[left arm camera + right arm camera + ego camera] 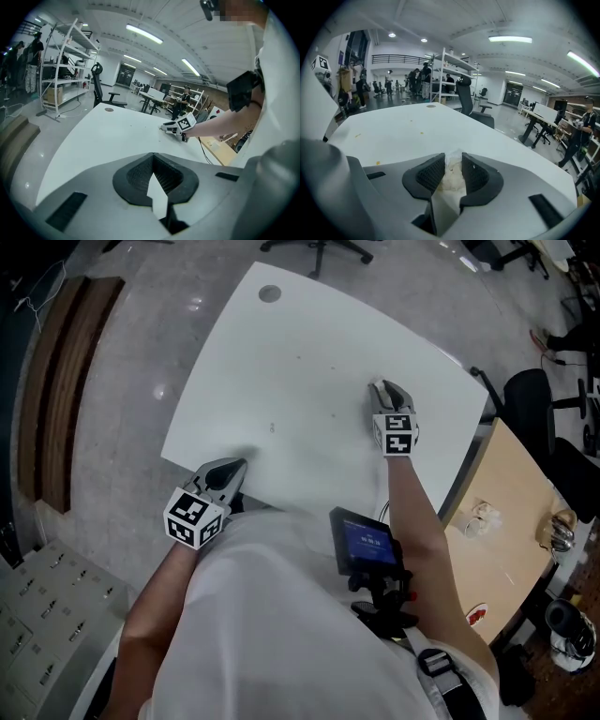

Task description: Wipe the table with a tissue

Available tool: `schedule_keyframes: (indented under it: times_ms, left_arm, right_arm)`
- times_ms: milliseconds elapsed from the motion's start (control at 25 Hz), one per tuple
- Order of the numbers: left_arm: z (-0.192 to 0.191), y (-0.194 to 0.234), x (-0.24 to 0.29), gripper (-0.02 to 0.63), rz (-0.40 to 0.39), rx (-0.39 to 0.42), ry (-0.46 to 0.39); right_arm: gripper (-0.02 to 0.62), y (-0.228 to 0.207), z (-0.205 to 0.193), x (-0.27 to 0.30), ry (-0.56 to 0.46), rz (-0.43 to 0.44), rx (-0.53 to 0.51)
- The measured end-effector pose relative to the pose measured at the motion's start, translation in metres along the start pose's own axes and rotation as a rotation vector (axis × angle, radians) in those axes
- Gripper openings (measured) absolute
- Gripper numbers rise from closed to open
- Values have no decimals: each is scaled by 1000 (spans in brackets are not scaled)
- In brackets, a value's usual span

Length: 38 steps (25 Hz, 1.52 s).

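Observation:
The white table (281, 362) fills the middle of the head view. My right gripper (386, 390) rests low over its right part, shut on a crumpled white tissue (451, 174) that is wedged between the black pads (431, 173). In the left gripper view the right gripper (169, 127) lies across the table, its marker cube toward me. My left gripper (230, 470) hovers at the table's near left edge, its jaws shut with their tips touching and nothing between them. A few small yellowish specks (422, 132) dot the tabletop.
A round cable hole (270, 293) sits in the table's far corner. A wooden desk (506, 521) with small items stands to the right, beside a black office chair (530, 399). A screen device (367, 545) hangs on my chest. Metal shelves (65, 61) stand beyond the table.

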<state>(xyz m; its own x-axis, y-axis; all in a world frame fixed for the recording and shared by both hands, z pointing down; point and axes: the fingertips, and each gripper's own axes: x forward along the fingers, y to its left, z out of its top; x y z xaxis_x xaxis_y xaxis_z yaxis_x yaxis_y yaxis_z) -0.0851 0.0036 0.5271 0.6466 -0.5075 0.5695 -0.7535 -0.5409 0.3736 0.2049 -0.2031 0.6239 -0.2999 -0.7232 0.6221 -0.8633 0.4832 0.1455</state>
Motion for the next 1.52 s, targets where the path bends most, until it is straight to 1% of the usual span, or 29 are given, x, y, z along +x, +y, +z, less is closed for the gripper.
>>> schedule_keyframes:
  times_ms: [200, 360, 520, 600, 640, 680, 720, 800, 840, 920, 1040, 1120, 1280, 1400, 1520]
  left_arm:
    - [0, -3, 1, 6, -2, 7, 3]
    - [-1, -7, 3, 5, -10, 14, 4]
    - [-1, -18, 11, 5, -37, 33, 7]
    - [-2, -24, 14, 6, -48, 42, 10]
    - [-2, -27, 14, 5, -53, 45, 11]
    - [-3, -30, 15, 6, -57, 49, 14]
    - [-3, -32, 16, 5, -60, 52, 16]
    - [-3, -34, 17, 5, -66, 59, 23]
    - [-3, -35, 19, 5, -71, 62, 26]
    - [-4, -39, 23, 5, -86, 73, 35]
    - [-3, -51, 31, 6, -115, 103, 45]
    - [0, -57, 34, 5, -131, 120, 43]
    - [3, -56, 32, 5, -144, 131, 38]
    - [2, -45, 29, 5, -145, 122, 36]
    - [6, -33, 24, 6, -150, 117, 30]
  right_arm:
    - [112, 28, 10, 6, -9, 60, -67]
    - [112, 54, 8, -1, -13, 181, -146]
    - [112, 76, 4, -11, -10, 294, -233]
    - [112, 85, 0, -19, -12, 360, -232]
    - [112, 87, -1, -26, -25, 386, -203]
    - [112, 85, -1, -34, -52, 390, -154]
    - [112, 79, 0, -42, -86, 371, -88]
    - [112, 58, -1, -57, -137, 293, 50]
    - [112, 49, -5, -63, -147, 255, 99]
    - [114, 40, -18, -71, -134, 212, 146]
    - [114, 41, -39, -77, -91, 196, 163]
    - [114, 46, -43, -79, -78, 187, 168]
    - [114, 60, -36, -74, -75, 186, 164]
    - [114, 69, -24, -62, -75, 183, 127]
    - [114, 59, -20, -49, -64, 124, 121]
